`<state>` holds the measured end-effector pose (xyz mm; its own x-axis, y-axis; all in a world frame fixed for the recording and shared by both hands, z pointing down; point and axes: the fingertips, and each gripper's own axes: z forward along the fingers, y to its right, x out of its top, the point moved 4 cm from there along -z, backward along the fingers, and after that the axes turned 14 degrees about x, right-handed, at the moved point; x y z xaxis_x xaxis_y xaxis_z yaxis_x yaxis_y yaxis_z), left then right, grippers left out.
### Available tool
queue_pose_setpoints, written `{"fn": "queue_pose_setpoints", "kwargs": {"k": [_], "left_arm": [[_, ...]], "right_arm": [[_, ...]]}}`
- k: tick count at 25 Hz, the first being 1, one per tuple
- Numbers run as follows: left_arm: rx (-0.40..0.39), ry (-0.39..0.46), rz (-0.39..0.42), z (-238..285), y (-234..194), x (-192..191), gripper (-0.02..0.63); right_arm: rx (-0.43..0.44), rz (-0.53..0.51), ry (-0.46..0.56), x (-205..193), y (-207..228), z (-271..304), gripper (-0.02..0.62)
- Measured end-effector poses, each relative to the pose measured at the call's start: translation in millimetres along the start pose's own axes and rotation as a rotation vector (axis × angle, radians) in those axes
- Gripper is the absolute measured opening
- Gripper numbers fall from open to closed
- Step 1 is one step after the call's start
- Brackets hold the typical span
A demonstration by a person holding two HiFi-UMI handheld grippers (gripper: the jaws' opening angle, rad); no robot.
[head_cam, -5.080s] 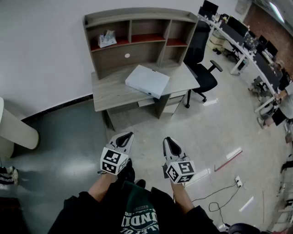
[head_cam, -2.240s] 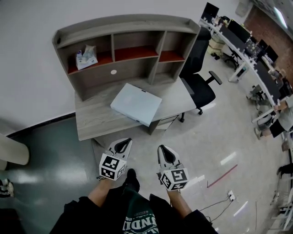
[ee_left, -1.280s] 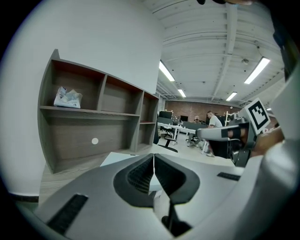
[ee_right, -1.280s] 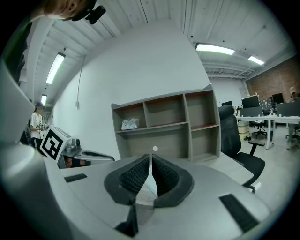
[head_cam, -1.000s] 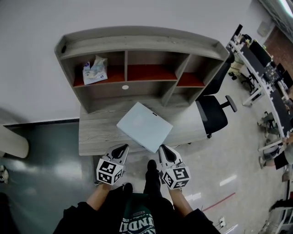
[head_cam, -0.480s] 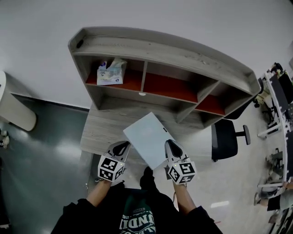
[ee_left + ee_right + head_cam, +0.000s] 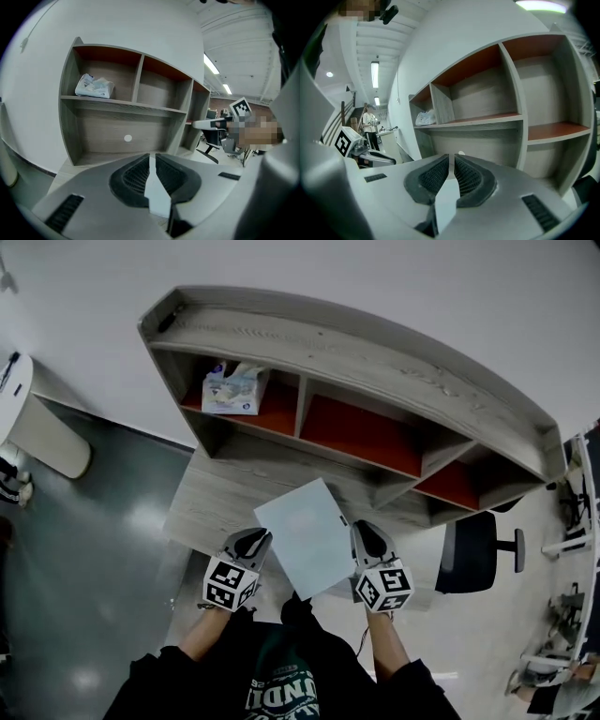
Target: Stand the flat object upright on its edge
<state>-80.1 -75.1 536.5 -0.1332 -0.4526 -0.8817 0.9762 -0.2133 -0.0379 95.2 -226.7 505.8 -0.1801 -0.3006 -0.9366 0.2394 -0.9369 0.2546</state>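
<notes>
The flat object, a thin pale blue-white box, lies flat on the grey wooden desk, one corner toward the front edge. My left gripper hovers just off its left edge, shut, with nothing between the jaws. My right gripper sits by its right edge, also shut and empty. In the left gripper view the left gripper points at the hutch's lower shelf, with the right gripper off to the side. In the right gripper view the right gripper has its jaws together, and the box is hidden behind them.
A hutch with red-lined compartments stands along the back of the desk. A tissue pack lies in its left compartment. A black office chair stands to the right. Dark shiny floor lies to the left.
The person has walked up to the desk, and the view now looks steeply down on it. Both grippers moved forward from the front edge to flank the box. Jaws stayed shut.
</notes>
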Motion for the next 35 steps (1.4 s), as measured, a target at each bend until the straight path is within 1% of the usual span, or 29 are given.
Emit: {"fn": "queue_pose_setpoints", "kwargs": {"k": [2,5,12,13,15,18,21,23,25,29,35], "left_arm": [[0.012,-0.009,-0.011,7.2,1.9,-1.5,0.048],[0.027,-0.034,-0.046,16.2,4.6,-6.9,0.105],[0.065,-0.088,-0.135,29.3,14.0,-22.4,0.194],[0.069,-0.095,-0.145,30.4,15.2,-24.2,0.207],[0.078,-0.107,-0.165,32.6,17.0,-28.1,0.229],[0.083,-0.131,-0.212,36.3,19.0,-36.2,0.253],[0.084,-0.156,-0.275,40.0,20.0,-44.7,0.276],[0.090,-0.177,-0.303,43.0,20.2,-52.2,0.293],[0.098,-0.199,-0.322,46.2,20.3,-59.8,0.316],[0.115,-0.246,-0.378,51.2,20.5,-75.7,0.348],[0.131,-0.330,-0.524,58.5,23.1,-108.3,0.364]], "right_arm": [[0.016,-0.003,-0.012,-0.8,12.9,3.1,0.038],[0.054,-0.008,-0.041,-3.5,26.6,9.2,0.038],[0.155,-0.028,-0.141,-14.4,50.7,25.0,0.040],[0.172,-0.026,-0.159,-17.0,53.2,27.4,0.047],[0.203,-0.017,-0.194,-23.1,57.6,32.4,0.089],[0.248,0.012,-0.254,-37.3,63.4,40.0,0.122],[0.317,0.090,-0.347,-62.8,69.4,49.1,0.176],[0.351,0.140,-0.412,-80.1,73.7,53.9,0.199],[0.364,0.161,-0.464,-93.0,78.5,56.8,0.213],[0.380,0.147,-0.544,-111.4,84.9,61.0,0.225],[0.399,0.123,-0.642,-134.6,92.7,71.7,0.232]]}}
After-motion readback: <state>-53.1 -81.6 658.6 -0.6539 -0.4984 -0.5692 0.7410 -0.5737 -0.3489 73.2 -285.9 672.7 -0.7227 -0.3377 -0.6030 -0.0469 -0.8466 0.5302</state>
